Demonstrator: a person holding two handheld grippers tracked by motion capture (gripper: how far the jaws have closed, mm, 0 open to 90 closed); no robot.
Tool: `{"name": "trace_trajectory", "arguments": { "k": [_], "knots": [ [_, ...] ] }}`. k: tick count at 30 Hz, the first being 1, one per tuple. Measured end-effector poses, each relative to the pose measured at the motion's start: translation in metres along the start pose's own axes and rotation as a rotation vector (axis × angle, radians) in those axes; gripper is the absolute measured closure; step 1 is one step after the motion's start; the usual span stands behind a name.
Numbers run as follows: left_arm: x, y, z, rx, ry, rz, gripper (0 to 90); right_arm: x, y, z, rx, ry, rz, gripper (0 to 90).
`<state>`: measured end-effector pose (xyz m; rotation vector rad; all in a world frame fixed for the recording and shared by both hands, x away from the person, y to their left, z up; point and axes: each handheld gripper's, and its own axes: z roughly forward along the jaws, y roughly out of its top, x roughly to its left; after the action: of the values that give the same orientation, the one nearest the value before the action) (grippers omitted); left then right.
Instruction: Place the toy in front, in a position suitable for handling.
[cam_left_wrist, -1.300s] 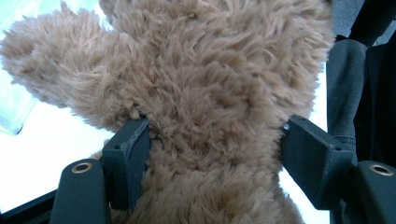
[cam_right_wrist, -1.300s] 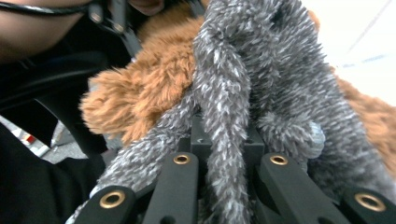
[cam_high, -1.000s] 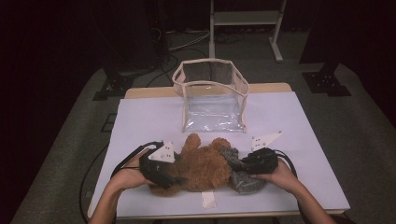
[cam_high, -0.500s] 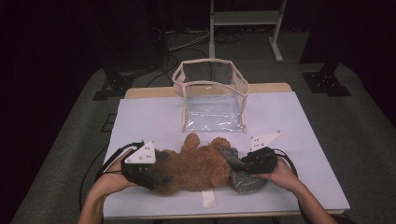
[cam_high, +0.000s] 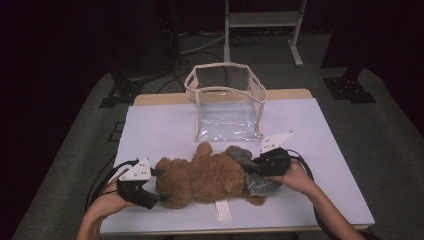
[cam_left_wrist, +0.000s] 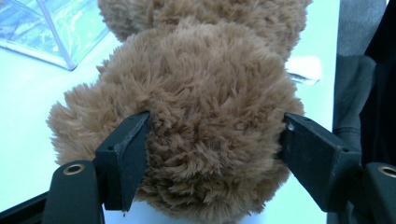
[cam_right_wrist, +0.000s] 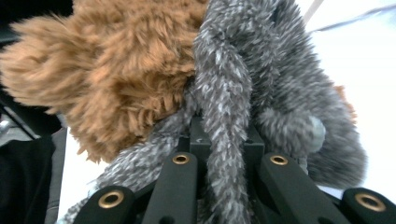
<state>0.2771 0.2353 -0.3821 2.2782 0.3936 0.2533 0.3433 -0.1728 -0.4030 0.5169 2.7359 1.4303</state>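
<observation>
1. Bear (cam_high: 205, 176), a brown plush toy, lies on the white desk (cam_high: 165, 125) near its front edge, long axis running left to right across the desk.
2. Its grey part (cam_high: 250, 170) points to the right, toward the right hand-held gripper (cam_high: 252, 167), whose jaws are closed on a grey fur strip (cam_right_wrist: 224, 140).
3. The left hand-held gripper (cam_high: 159, 185) sits at the bear's opposite, left end; its jaws have just been opening and now straddle the rounded brown end (cam_left_wrist: 210, 140), pads at the fur's sides, seemingly not pressing.
4. A clear bag (cam_high: 227, 105) stands open behind the bear, toward the desk's far side.
5. Both hands flank the toy; a lift toward the bag would likely carry it away from the person.
</observation>
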Motion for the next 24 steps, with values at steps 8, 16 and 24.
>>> {"name": "trace_trajectory", "arguments": {
  "k": [8,16,24],
  "knots": [
    [0.001,0.011,0.026,0.023,-0.013,0.007,25.8,0.003,-0.006,-0.009,-0.062,0.063,0.039,80.7],
    [-0.004,0.037,0.055,0.020,-0.076,0.039,25.9,0.008,-0.025,-0.037,-0.086,0.051,0.068,80.6],
    [-0.016,0.074,0.090,0.025,-0.155,0.102,25.8,0.004,-0.051,-0.080,-0.088,-0.023,0.122,80.6]
  ]
}}
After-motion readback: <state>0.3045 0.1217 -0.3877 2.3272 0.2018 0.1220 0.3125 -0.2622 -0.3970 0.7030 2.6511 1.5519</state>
